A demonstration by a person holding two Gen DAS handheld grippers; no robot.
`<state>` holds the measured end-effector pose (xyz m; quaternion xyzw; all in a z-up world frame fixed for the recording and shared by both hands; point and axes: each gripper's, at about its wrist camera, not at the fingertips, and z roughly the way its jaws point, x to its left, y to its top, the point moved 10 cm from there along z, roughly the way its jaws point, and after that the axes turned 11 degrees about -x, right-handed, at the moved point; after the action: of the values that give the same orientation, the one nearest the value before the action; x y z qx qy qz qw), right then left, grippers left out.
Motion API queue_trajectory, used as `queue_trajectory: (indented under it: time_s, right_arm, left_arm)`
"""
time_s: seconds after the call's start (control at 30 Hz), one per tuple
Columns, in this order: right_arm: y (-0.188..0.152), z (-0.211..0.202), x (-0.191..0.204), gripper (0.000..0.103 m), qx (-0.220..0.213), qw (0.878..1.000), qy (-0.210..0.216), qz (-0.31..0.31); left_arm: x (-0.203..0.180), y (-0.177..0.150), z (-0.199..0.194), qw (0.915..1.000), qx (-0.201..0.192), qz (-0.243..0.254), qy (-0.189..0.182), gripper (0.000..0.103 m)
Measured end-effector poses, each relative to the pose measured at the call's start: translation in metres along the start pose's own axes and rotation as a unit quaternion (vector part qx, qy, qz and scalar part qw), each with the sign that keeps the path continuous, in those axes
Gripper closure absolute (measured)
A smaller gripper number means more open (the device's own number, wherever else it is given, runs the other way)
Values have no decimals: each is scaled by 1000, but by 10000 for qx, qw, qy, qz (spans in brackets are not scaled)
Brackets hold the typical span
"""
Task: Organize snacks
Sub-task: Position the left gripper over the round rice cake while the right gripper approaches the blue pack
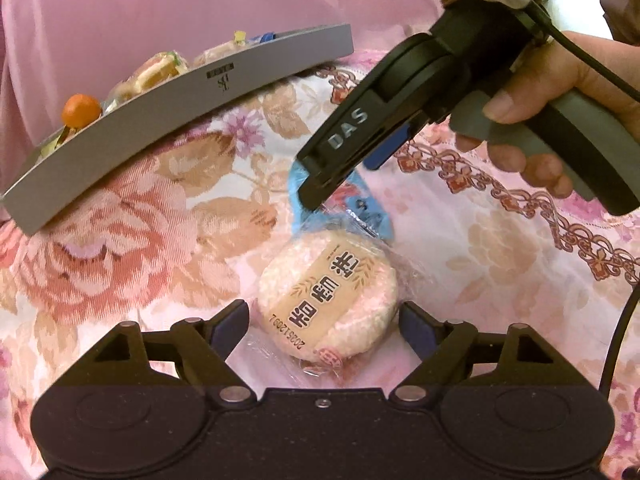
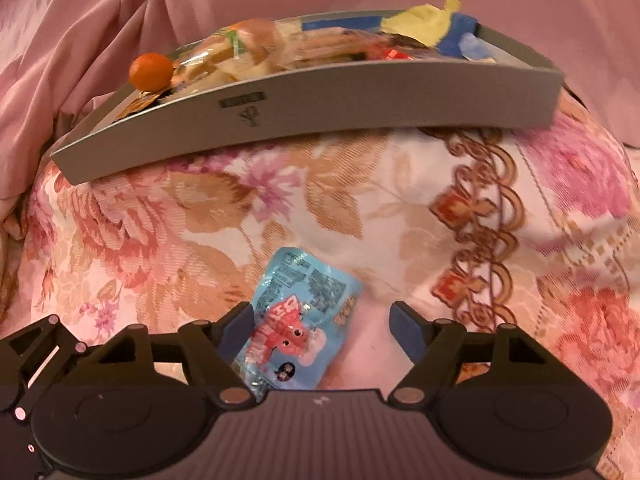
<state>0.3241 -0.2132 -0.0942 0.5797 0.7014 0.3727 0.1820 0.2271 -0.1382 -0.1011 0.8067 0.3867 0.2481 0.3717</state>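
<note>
A round, pale rice cake in a clear wrapper [image 1: 328, 300] lies on the floral cloth between the fingers of my left gripper [image 1: 322, 318]. The jaws stand open, with a small gap on the left side. Just beyond the cake lies a light blue snack packet with a red cartoon figure [image 2: 298, 320], partly hidden in the left wrist view [image 1: 374, 210]. My right gripper [image 2: 320, 320] straddles this packet, open. Its left finger [image 2: 236, 324] is at the packet's edge and the right one stands apart. From the left wrist view, the right gripper [image 1: 346, 176] points down at the packet.
A grey tray [image 2: 360, 104] [image 1: 192, 108] full of wrapped snacks sits at the back, with an orange ball [image 2: 151, 71] [image 1: 80, 110] at its left end. Pink fabric hangs behind it. A hand [image 1: 560, 92] holds the right gripper's handle, with a black cable beside it.
</note>
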Motion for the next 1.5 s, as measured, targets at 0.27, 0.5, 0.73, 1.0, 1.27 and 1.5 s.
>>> queue_trajectory:
  time_s: [0.27, 0.5, 0.73, 1.0, 1.27, 1.5]
  right_arm:
    - [-14, -11, -10, 23, -44, 9994, 176, -279]
    - [-22, -19, -12, 19, -227, 9971, 527, -490]
    - [-28, -21, -7, 11, -577, 9892, 956, -951]
    - [-33, -24, -10, 7, -1173, 9754, 1348, -1289]
    - [-38, -26, -11, 5, -1495, 9684, 1549, -1257]
    - [-38, -27, -15, 5, -1530, 9671, 1709, -1097]
  left_arm:
    - [-3, -4, -9, 9976, 521, -249, 368, 18]
    - [0, 5, -2, 9909, 1103, -198, 740, 16]
    - [0, 11, 4, 9806, 1656, 329, 992, 12]
    - [-11, 17, 23, 9736, 1708, 1381, 614, 5]
    - [-4, 20, 36, 9764, 1757, 1210, 330, 3]
    - [-6, 18, 27, 9825, 1714, 631, 375, 23]
